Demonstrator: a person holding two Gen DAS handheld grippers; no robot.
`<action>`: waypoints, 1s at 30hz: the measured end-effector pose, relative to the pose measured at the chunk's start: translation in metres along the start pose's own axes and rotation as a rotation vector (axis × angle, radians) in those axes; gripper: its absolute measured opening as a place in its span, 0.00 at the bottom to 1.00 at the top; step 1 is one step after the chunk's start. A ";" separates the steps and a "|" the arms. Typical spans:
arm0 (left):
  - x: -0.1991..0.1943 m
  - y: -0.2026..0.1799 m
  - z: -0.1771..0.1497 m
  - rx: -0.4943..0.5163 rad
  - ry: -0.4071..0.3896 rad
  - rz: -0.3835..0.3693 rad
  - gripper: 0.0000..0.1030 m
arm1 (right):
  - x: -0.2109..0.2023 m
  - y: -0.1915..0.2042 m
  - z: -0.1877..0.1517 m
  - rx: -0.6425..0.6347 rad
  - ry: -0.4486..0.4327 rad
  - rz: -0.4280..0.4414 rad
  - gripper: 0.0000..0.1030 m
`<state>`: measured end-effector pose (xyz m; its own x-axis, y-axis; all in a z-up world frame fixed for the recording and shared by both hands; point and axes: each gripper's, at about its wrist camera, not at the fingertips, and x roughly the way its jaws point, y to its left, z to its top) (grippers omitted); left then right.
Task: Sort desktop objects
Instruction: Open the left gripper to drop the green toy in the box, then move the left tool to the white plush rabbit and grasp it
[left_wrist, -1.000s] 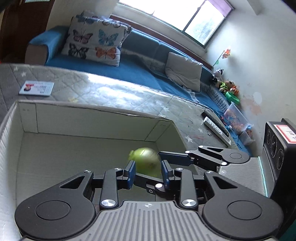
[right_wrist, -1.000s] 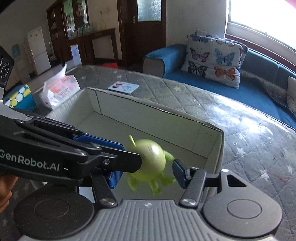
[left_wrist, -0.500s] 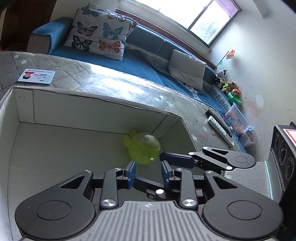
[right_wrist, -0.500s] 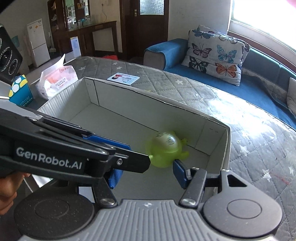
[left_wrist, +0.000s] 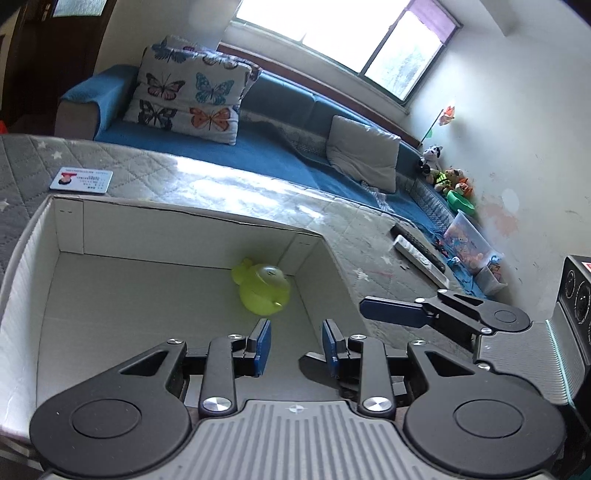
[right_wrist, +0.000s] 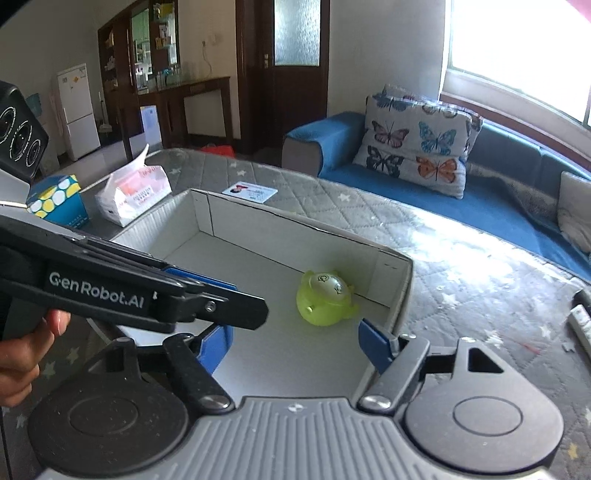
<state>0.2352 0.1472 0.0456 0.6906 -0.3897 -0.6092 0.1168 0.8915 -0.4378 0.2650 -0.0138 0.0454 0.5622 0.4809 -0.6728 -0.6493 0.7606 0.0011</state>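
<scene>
Both pairs of jaws are standing open and empty. The left gripper (left_wrist: 295, 341) and right gripper (right_wrist: 295, 341) are hovering over the near end of the white box (right_wrist: 400, 291), pads spread apart. The green toy (right_wrist: 325, 297) is lying on the box floor near its far right corner, close to the end wall. It is looking light, smooth and rounded — likely slippery, so pinching across the body beats its little limbs. Only the right view is showing the tissue pack (right_wrist: 135, 194) beyond the box; only the left is showing the remotes (left_wrist: 419, 251).
</scene>
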 end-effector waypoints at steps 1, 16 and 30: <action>-0.004 -0.003 -0.003 0.005 -0.006 -0.001 0.31 | -0.007 0.000 -0.003 0.001 -0.010 0.000 0.76; -0.051 -0.061 -0.074 0.138 -0.004 0.000 0.31 | -0.102 -0.001 -0.070 0.028 -0.095 0.004 0.91; -0.051 -0.080 -0.146 0.206 0.100 -0.015 0.32 | -0.117 -0.013 -0.151 0.118 0.003 0.032 0.91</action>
<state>0.0866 0.0620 0.0155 0.6146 -0.4149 -0.6709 0.2767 0.9099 -0.3092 0.1307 -0.1458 0.0126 0.5403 0.5048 -0.6733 -0.6020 0.7909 0.1099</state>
